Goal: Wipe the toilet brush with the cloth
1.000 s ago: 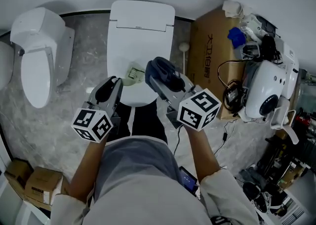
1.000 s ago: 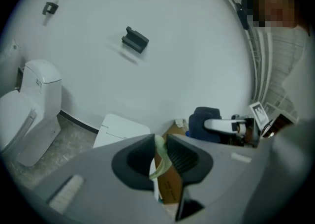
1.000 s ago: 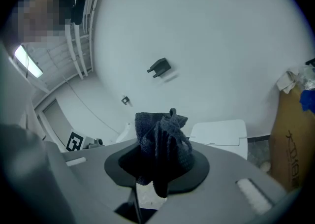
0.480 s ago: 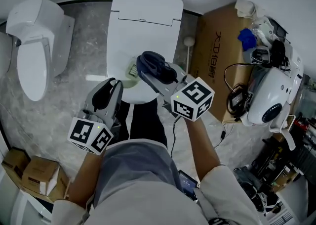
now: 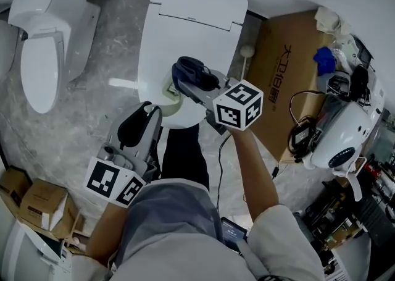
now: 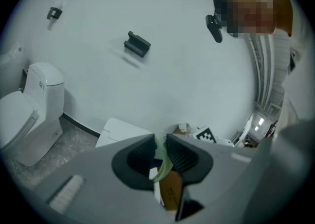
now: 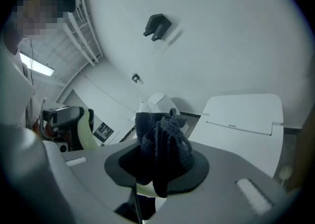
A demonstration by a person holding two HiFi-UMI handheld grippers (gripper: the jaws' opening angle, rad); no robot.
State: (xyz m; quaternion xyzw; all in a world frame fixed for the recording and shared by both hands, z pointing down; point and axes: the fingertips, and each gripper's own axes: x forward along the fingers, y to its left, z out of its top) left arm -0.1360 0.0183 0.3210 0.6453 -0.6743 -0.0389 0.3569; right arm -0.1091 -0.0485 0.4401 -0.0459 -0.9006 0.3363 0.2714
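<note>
Two grips — right claw (image 7: 158,165) on cloth (image 7: 162,137), left claw (image 6: 161,155) on pale strip (image 6: 164,168).

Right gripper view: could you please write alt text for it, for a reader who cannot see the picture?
The right gripper has its jaws shut on a bunched dark knitted cloth, which sticks up between them. Behind it to the right, a white toilet with its lid down stands against a white wall that bears a small dark bracket.

The right gripper (image 7: 160,161) has its jaws clamped on a dark cloth (image 7: 162,142).
</note>
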